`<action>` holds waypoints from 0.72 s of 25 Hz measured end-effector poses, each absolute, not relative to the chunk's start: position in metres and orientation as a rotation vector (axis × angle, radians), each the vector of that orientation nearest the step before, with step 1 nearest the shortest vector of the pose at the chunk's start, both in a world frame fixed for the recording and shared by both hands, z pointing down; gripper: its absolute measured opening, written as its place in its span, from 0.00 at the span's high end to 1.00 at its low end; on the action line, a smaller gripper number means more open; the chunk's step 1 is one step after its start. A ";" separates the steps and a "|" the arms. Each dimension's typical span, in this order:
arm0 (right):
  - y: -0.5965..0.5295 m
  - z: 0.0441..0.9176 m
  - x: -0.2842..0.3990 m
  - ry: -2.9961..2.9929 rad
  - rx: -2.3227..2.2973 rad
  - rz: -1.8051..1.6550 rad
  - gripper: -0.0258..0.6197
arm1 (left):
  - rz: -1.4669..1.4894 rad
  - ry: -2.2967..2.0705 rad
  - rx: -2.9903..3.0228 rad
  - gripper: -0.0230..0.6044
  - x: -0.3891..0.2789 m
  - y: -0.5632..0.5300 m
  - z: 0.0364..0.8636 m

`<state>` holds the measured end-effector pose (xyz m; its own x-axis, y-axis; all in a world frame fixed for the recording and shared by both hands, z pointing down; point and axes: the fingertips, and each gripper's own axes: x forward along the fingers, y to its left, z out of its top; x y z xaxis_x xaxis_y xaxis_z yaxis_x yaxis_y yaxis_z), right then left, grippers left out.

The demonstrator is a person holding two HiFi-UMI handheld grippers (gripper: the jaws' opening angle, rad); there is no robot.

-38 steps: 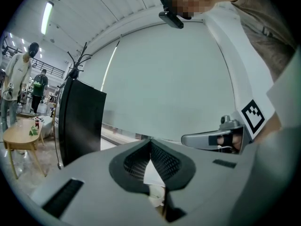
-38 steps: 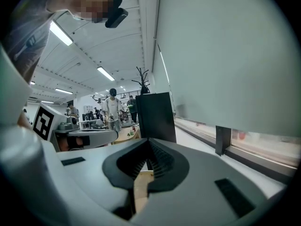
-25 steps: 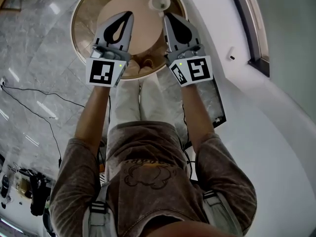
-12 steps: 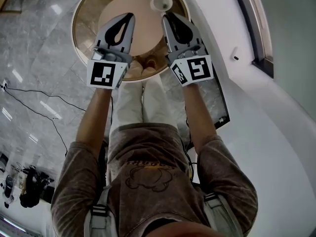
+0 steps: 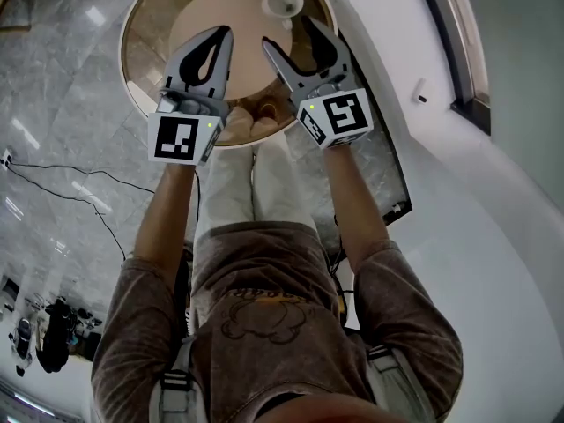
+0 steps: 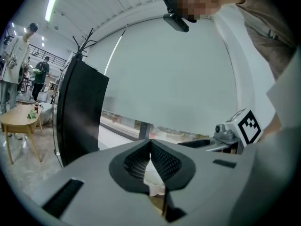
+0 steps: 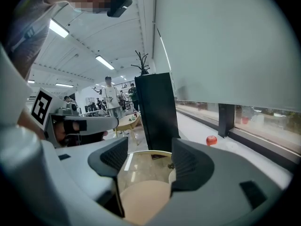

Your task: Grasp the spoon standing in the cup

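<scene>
Head view: the person stands over a round surface (image 5: 145, 53) with both arms stretched forward. The white cup (image 5: 284, 1) sits on the tan inner disc (image 5: 253, 64) near its far edge, just ahead of the right gripper (image 5: 288, 32). That gripper's jaws have just been opening. They now stand wide apart with nothing between them, which I judge to be readying for the grasp. The spoon is too small to make out here, and only the cup's pale mouth shows. The left gripper (image 5: 225, 35) lies alongside over the same disc, jaws pressed together and empty. It is probably kept out of the way, since the grasp seems to fall to the other one.

Left gripper view: the dark ribbed pads (image 6: 166, 160) meet at their tips and hold nothing. A pale shape shows through the gap below them, perhaps the cup, though I cannot be sure. The right gripper's marker cube (image 6: 247, 126) shows off to the right.

Right gripper view: the jaws stand wide and frame the surface's glass rim and the tan disc. A pale sliver (image 7: 172, 176) peeks past the inner edge of the right-hand jaw and is likely the cup. If so, the cup lies off-centre, and the gripper would need to shift that way before closing. No spoon handle can be made out.
</scene>
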<state>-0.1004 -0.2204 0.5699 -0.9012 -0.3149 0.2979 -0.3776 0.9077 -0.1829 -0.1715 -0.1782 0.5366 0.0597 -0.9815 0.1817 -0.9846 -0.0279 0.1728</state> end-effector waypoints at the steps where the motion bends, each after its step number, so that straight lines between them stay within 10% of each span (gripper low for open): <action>1: -0.221 0.571 -0.100 -2.803 0.518 0.347 0.50 | 0.025 -1.996 2.081 0.94 -0.172 -0.178 0.537; 18: -0.257 0.634 -0.125 -2.720 0.477 0.353 0.51 | 0.026 -1.962 2.080 0.93 -0.166 -0.187 0.550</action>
<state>-0.1249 -0.2570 0.6342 -0.8799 -0.2798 0.3839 -0.3686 0.9119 -0.1802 -0.1662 -0.1873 0.5505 0.0768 -0.9760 0.2040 -0.9810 -0.0374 0.1902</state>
